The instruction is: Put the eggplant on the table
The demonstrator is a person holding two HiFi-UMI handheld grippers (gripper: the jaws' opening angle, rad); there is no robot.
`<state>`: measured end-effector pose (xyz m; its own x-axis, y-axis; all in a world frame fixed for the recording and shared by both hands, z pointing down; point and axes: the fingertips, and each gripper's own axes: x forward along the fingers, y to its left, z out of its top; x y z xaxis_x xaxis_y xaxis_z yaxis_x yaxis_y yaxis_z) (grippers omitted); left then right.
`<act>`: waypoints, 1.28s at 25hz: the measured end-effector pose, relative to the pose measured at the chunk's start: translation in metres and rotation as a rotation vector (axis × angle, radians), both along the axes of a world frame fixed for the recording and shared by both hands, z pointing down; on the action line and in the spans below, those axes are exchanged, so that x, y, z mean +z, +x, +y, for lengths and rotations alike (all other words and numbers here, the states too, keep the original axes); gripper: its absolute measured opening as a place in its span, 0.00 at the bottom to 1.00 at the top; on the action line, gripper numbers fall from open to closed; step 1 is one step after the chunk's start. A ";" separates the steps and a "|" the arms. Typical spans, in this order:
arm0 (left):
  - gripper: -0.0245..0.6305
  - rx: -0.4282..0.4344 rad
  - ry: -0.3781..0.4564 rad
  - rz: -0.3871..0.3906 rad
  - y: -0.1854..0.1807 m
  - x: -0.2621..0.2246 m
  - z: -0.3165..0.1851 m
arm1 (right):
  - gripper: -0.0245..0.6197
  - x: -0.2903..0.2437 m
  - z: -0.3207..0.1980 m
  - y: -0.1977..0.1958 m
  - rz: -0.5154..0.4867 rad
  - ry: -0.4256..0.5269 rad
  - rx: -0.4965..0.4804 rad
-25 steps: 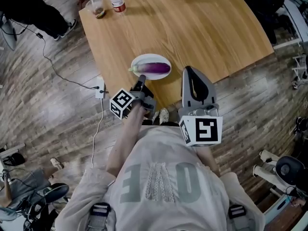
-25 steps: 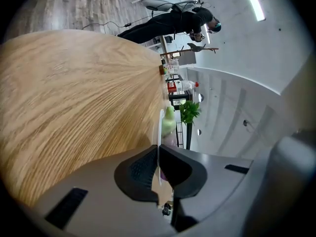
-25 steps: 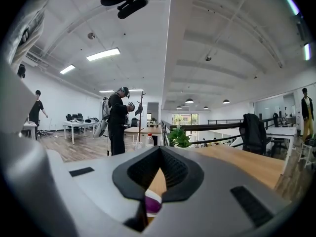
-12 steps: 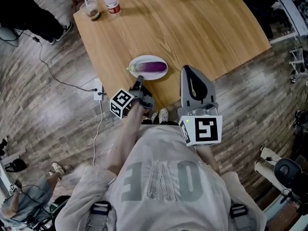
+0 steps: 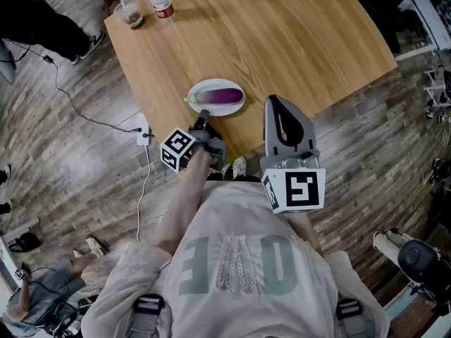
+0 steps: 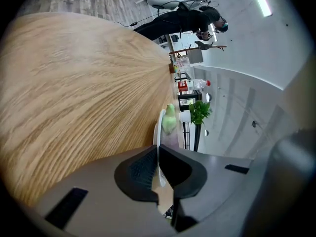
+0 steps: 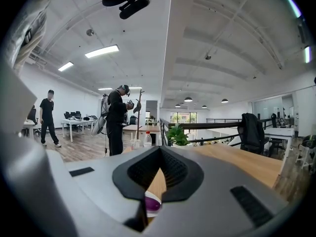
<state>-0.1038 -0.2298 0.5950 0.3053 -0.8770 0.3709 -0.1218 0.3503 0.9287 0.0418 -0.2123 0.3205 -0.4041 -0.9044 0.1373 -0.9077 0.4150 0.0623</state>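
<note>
A purple eggplant with a green stem lies on a white plate near the front edge of the wooden table. My left gripper reaches that plate's near rim. In the left gripper view the jaws are shut, with the thin plate rim running between the pads; the eggplant's green stem shows just beyond. My right gripper hovers to the plate's right at the table's edge, shut with nothing in it. Below its pads a bit of the eggplant shows.
A bottle and a cup with a straw stand at the table's far left corner. A cable runs over the floor at left. A person stands beyond the table, and a potted plant is behind it.
</note>
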 end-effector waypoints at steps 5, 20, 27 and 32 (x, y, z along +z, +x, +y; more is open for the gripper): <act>0.07 -0.003 -0.034 -0.002 0.000 0.004 0.002 | 0.07 0.000 -0.001 0.001 -0.004 -0.002 0.003; 0.07 -0.020 -0.086 -0.046 0.000 0.009 0.001 | 0.07 0.000 -0.001 0.008 0.000 -0.008 0.020; 0.07 -0.013 -0.110 -0.070 0.002 0.010 0.001 | 0.07 -0.002 0.003 0.010 -0.008 0.005 0.018; 0.10 -0.016 -0.137 -0.081 0.000 0.010 0.003 | 0.07 0.000 0.003 0.012 -0.015 0.003 0.031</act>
